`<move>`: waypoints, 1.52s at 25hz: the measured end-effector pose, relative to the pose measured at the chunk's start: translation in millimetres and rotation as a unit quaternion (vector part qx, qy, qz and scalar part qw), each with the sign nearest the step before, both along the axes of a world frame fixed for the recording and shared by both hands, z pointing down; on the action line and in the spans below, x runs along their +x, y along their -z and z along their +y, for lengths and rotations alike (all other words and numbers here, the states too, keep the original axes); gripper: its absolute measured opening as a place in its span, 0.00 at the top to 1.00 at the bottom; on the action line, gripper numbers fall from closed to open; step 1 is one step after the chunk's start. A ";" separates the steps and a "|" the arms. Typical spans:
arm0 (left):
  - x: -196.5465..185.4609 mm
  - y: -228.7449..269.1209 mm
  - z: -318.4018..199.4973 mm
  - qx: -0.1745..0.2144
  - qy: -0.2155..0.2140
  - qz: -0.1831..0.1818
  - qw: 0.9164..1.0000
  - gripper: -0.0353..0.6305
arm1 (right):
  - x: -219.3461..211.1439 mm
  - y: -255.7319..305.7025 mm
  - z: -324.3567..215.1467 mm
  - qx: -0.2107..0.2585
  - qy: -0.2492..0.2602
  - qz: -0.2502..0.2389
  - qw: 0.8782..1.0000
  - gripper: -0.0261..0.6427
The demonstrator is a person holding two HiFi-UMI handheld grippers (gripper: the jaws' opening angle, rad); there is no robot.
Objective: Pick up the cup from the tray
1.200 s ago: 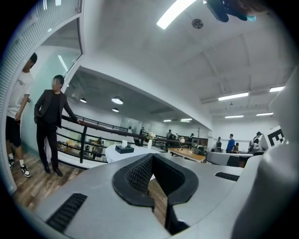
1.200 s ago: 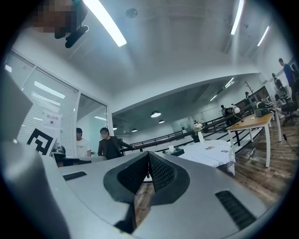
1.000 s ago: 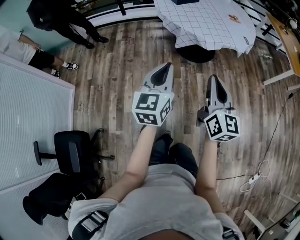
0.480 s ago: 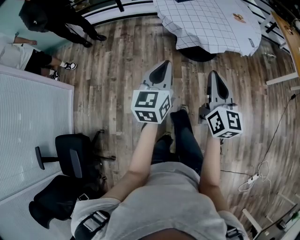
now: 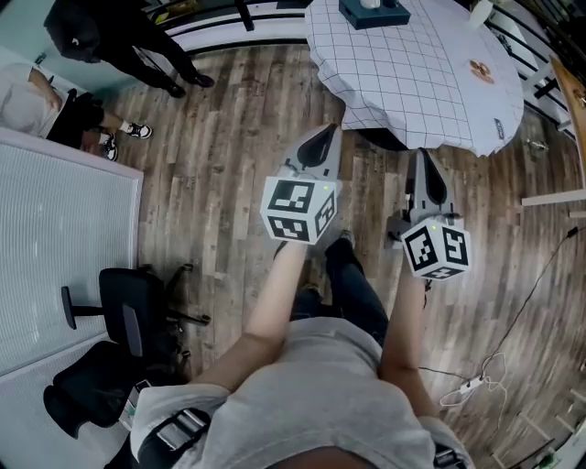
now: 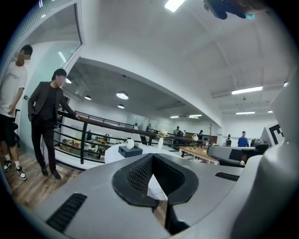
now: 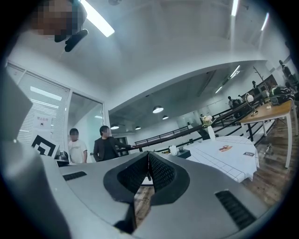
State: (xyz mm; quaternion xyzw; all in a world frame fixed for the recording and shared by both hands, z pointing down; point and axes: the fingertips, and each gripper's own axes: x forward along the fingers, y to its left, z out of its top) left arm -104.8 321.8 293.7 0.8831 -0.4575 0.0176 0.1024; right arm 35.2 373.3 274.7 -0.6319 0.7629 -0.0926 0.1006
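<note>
Head view, looking steeply down: a person (image 5: 311, 394) in a grey shirt is standing on a wooden floor (image 5: 229, 137), holding one gripper in each outstretched hand. The left gripper (image 5: 318, 145) and the right gripper (image 5: 424, 179) are sitting side by side with a gap between them. Both are pointing ahead toward a round table (image 5: 412, 64) covered in a white cloth with a grid pattern.

The left gripper's fingers are pressing together at the tips with nothing between them. The right gripper's fingers are meeting at the tips in the same way, also empty.

The cup (image 6: 130, 143) is small and white, and it is standing on a dark tray (image 5: 374, 13). The tray is lying on the far part of the table, at the top edge of the head view. Cup and tray are well apart from both grippers, with the near edge of the table and a stretch of floor lying between.

In the left gripper view, a vase of pale flowers (image 6: 161, 137) is standing on the table to the right of the tray. A dark railing (image 6: 93, 126) is running behind the table.

To the left, two bystanders are standing near the railing, one in dark clothes (image 6: 46, 116) and one in a white shirt (image 6: 11, 93). A black office chair (image 5: 128, 307) is sitting on the floor at the person's left, beside a pale ribbed panel (image 5: 64, 247).
</note>
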 end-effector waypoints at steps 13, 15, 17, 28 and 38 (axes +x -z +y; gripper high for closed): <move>65.3 24.4 -127.9 0.016 0.040 -0.009 0.999 0.94 | 84.5 20.9 -138.6 0.018 0.025 -0.024 0.999 0.95; 70.4 22.1 -138.2 0.013 0.043 -0.013 0.999 0.94 | 89.2 18.2 -150.4 0.015 0.030 -0.028 0.999 0.95; 75.1 21.8 -147.0 0.012 0.046 -0.013 0.999 0.94 | 92.8 13.8 -160.9 0.009 0.034 -0.033 0.999 0.95; 92.0 9.6 -204.3 0.003 0.041 -0.019 0.999 0.94 | 112.4 -1.5 -215.1 -0.003 0.027 -0.048 0.998 0.95; 104.8 3.1 -295.0 -0.003 0.015 -0.003 1.000 0.94 | 119.9 -5.3 -294.1 -0.010 0.003 -0.036 0.999 0.95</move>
